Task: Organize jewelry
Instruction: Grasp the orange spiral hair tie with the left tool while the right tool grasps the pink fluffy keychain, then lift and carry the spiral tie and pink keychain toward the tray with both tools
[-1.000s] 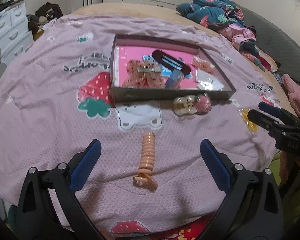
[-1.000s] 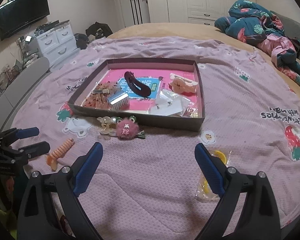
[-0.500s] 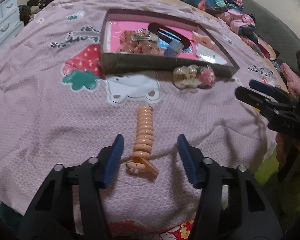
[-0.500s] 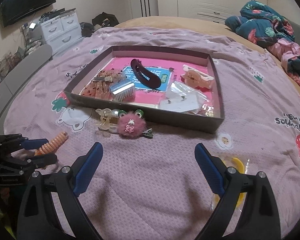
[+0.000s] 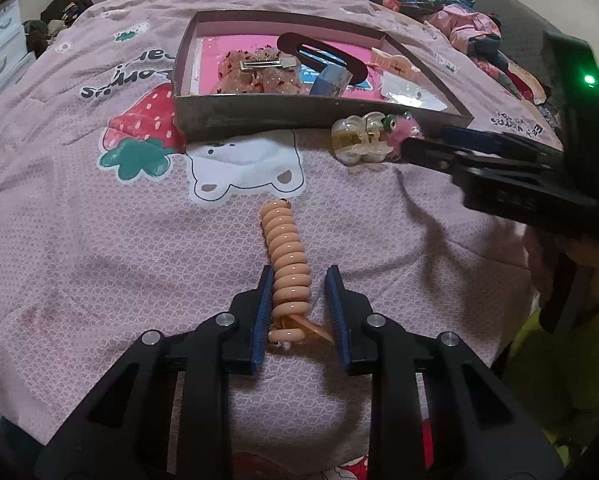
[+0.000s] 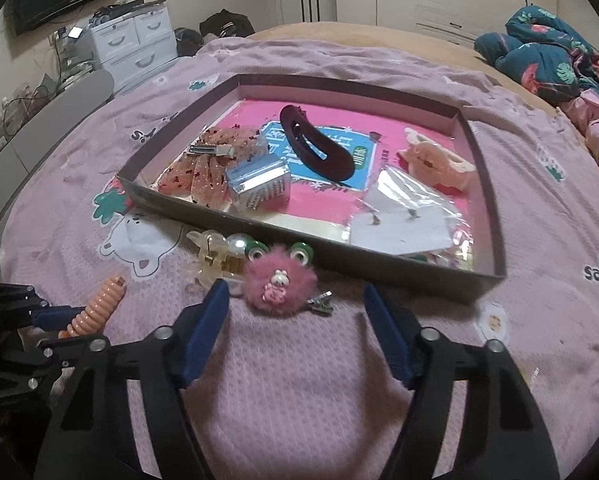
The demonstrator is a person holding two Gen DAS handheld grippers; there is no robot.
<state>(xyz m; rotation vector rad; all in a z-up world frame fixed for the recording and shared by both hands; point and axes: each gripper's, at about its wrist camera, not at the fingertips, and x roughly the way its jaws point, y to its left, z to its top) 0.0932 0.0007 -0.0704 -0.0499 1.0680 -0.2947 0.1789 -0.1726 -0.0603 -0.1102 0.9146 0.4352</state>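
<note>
While left gripper (image 5: 299, 280) jaws close around coil hair tie (image 5: 285, 252), right pad not touching, right gripper (image 6: 297, 300) narrows, empty, pink pompom clip (image 6: 281, 282) at 12 o'clock.

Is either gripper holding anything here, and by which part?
Neither yet: left gripper is closing around peach spiral hair coil's near end; right gripper closes empty.

Peach coil tie (image 5: 286, 264); pink fluffy clip (image 6: 280, 285); blue-padded claws; lilac strawberry-print cover (image 6: 299, 380); pink-lined tray (image 6: 379, 92).
</note>
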